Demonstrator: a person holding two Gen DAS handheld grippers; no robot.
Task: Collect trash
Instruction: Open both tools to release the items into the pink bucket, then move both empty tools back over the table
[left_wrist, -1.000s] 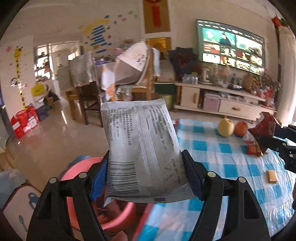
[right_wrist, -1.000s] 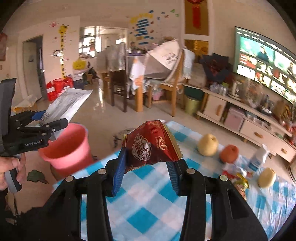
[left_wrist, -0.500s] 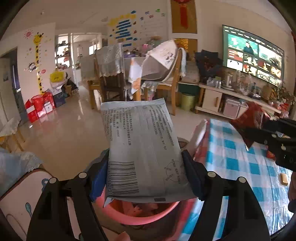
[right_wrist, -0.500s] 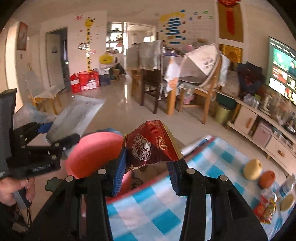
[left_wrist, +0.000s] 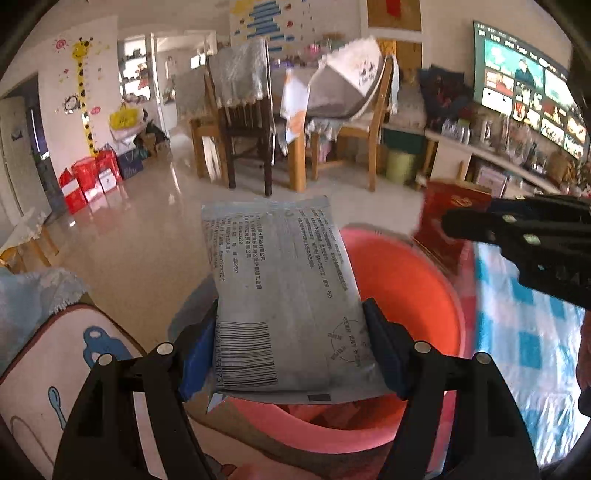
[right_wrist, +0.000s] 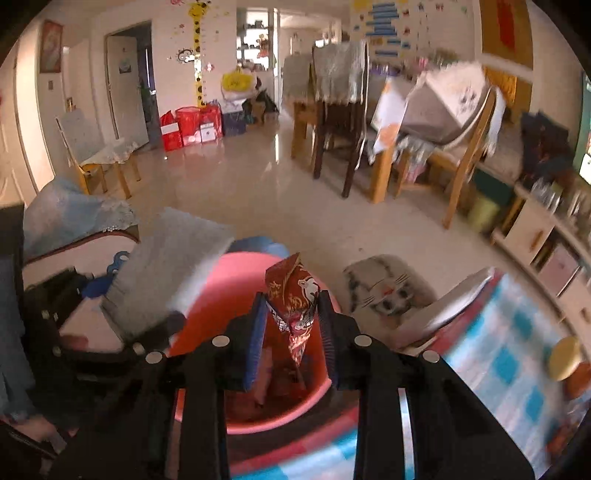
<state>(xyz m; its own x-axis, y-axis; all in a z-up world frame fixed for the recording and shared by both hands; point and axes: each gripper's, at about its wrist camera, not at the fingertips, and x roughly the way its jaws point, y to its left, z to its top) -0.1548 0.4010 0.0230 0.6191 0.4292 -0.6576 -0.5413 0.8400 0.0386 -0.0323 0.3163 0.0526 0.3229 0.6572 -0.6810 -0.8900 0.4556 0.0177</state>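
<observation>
My left gripper (left_wrist: 291, 350) is shut on a grey printed packet (left_wrist: 284, 291) with a barcode, held over the near rim of a pink bin (left_wrist: 402, 295). My right gripper (right_wrist: 291, 332) is shut on a red snack wrapper (right_wrist: 295, 302), held directly above the pink bin's (right_wrist: 207, 325) opening. The red wrapper (left_wrist: 447, 221) and the right gripper (left_wrist: 524, 240) also show in the left wrist view, over the bin's far rim. The grey packet (right_wrist: 166, 273) and the left gripper (right_wrist: 110, 332) show at the left of the right wrist view. Some trash lies inside the bin.
A table with a blue checked cloth (left_wrist: 528, 332) stands right of the bin, with a round fruit (right_wrist: 563, 358) on it. A cat-print cushion (right_wrist: 384, 291) lies beyond the bin. Wooden chairs (left_wrist: 243, 125) and a dining table stand across the floor. A cartoon-print stool (left_wrist: 55, 362) is at the left.
Both grippers have swung left from the table to over the pink bin. The right gripper has turned so the red wrapper points down into the bin. Both still hold their trash.
</observation>
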